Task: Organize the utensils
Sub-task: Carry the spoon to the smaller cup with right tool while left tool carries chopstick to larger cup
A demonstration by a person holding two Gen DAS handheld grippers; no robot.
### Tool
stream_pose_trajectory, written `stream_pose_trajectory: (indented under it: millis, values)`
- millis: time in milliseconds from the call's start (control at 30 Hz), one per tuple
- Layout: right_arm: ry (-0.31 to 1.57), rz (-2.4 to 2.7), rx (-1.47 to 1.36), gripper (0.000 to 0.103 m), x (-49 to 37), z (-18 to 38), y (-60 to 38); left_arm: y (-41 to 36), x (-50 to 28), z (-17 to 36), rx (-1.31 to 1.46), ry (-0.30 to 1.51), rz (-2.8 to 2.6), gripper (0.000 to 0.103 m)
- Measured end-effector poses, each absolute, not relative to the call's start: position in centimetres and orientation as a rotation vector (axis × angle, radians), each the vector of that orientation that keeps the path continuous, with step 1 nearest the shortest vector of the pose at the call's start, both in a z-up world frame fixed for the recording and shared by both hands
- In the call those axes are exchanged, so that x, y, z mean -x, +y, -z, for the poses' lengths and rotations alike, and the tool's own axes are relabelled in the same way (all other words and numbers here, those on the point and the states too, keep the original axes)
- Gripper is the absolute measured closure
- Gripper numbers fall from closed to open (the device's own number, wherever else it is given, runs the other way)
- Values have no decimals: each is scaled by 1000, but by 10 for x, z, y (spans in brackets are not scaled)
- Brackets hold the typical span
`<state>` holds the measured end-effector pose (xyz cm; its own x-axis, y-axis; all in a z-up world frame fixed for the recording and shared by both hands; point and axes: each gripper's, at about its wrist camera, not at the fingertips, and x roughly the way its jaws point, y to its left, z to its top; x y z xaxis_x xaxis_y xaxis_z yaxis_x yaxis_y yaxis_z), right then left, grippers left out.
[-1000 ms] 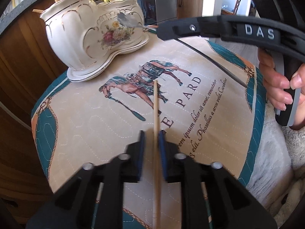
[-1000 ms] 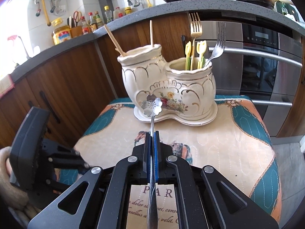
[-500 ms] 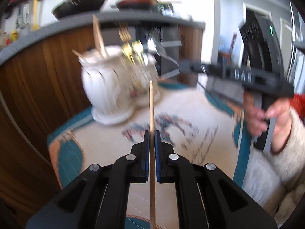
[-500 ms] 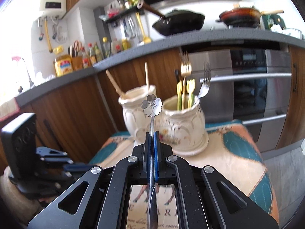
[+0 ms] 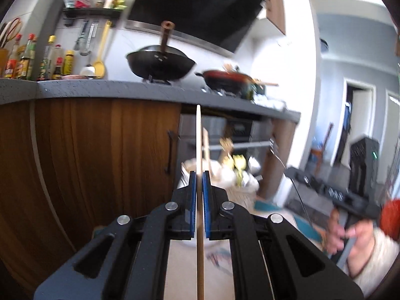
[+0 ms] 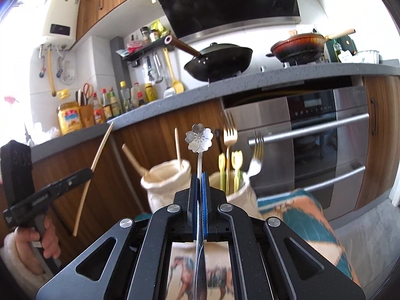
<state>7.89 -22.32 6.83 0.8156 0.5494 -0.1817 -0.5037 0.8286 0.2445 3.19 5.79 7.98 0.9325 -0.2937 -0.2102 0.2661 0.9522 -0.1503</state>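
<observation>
Holding a thin wooden chopstick [image 5: 199, 135] between its blue pads, the left gripper [image 5: 199, 175] was clenched on it, and the stick pointed up past the fingers toward the kitchen counter [image 5: 100, 88]. The right gripper [image 6: 199, 177] was clenched on a silver spoon [image 6: 199, 138] with a flower-shaped end, which stood up in front of the white ceramic holder [image 6: 166, 175]. This holder had two compartments: the left one carried wooden sticks, the right one [image 6: 240, 187] carried a gold fork [image 6: 230, 135], a silver fork [image 6: 257, 147] and yellow-handled pieces. The holder stood near the far edge of the desk, on a quilted mat [image 6: 300, 212] with a horse print. A hand [image 6: 47, 235] in a light sleeve gripped the handle of the left gripper.
</observation>
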Motion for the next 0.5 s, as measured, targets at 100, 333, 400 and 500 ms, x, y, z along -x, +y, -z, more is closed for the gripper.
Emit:
stream_pose_trajectory:
  millis: [100,333,400,500]
  values:
    - [231,-560,-207,99,-95,-81,-217,65,-56,-95,174,188,301,98]
    - [181,-530,-244,99,-137,-99,-202,55,-110,-115,213,83,329,98]
    - [171,-514,-250,99,-149,-100,-199,52,-120,-114,228,72,338,98]
    - [169,-494,-268,99,-167,-97,-195,49,-138,-109,249,70,328,98]
